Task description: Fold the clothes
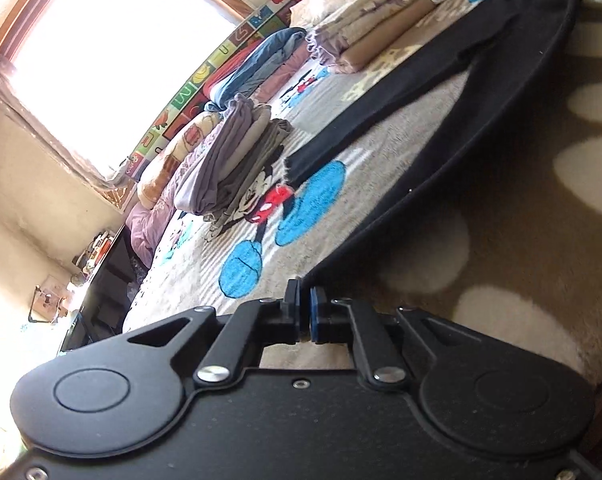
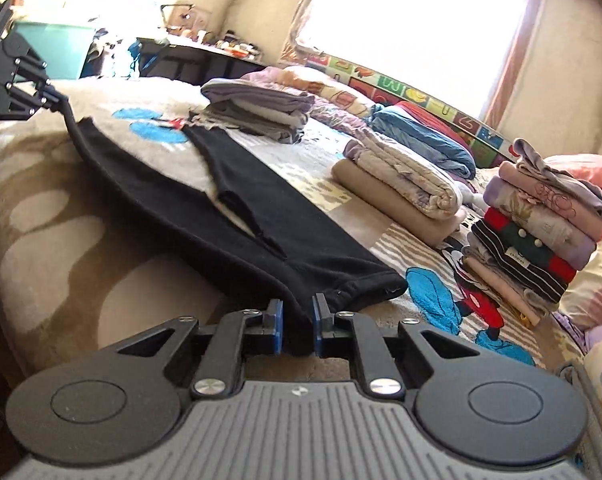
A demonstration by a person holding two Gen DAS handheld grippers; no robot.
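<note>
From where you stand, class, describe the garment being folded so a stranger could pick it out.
On the cream cartoon-mouse blanket covering the bed lie several folded stacks. The long black trousers are stretched between the left gripper and right gripper: the only unfolded, all-black piece.

We see a bright window (image 2: 417, 20) behind the bed (image 2: 53, 216), whose plush cover carries a cartoon mouse print (image 1: 261, 204) with blue patches. Along the wall runs a strip of colourful picture tiles (image 2: 433, 100). A dark desk (image 2: 205, 62) (cluttered with small items we cannot make out) stands past the bed's far end, near a teal box (image 2: 57, 46).
</note>
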